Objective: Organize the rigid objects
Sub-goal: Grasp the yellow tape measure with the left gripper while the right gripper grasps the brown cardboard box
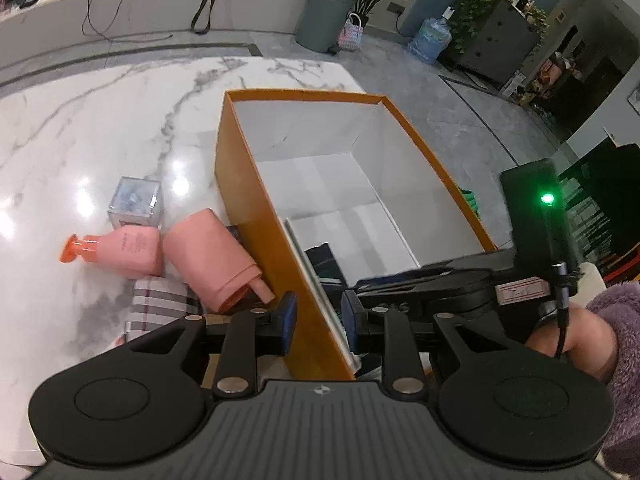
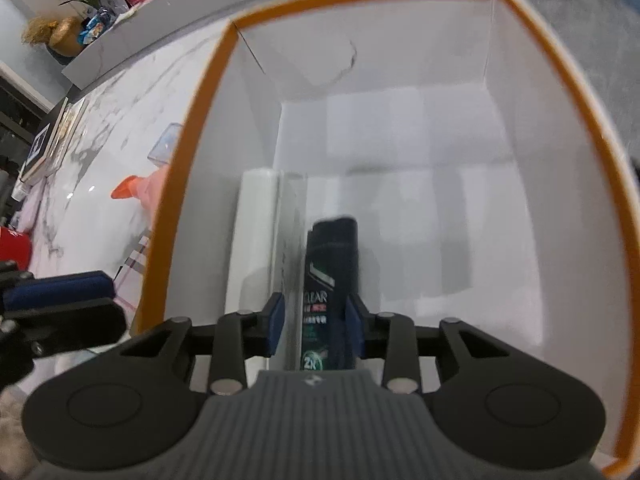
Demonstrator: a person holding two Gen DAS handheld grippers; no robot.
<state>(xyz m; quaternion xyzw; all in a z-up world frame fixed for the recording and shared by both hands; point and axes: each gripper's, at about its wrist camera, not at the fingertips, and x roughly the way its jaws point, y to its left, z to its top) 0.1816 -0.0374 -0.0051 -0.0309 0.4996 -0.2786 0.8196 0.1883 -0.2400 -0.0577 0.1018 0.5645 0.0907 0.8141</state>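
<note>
Marble tabletop (image 1: pixel 80 152), lobby floor beyond. Orange box (image 1: pixel 256 200) at table edge, white inside. Right gripper (image 2: pixel 314 328) pinching dark Clear shampoo bottle (image 2: pixel 330 280) low inside box, beside white flat pack (image 2: pixel 256 240). Placing step underway, by the look. Next: release, lift clear of wall. Left gripper (image 1: pixel 318 322) spread, straddling box wall, empty. Pink bottles (image 1: pixel 132 252) on table outside, awaiting pickup.

On my right wrist view, low and centre in the frame, I read "CLEAR" on the dark bottle (image 2: pixel 330 280) and "2X" in a green circle near its base. The pink bottle's (image 1: pixel 128 254) print on my left view is too small to read.
</note>
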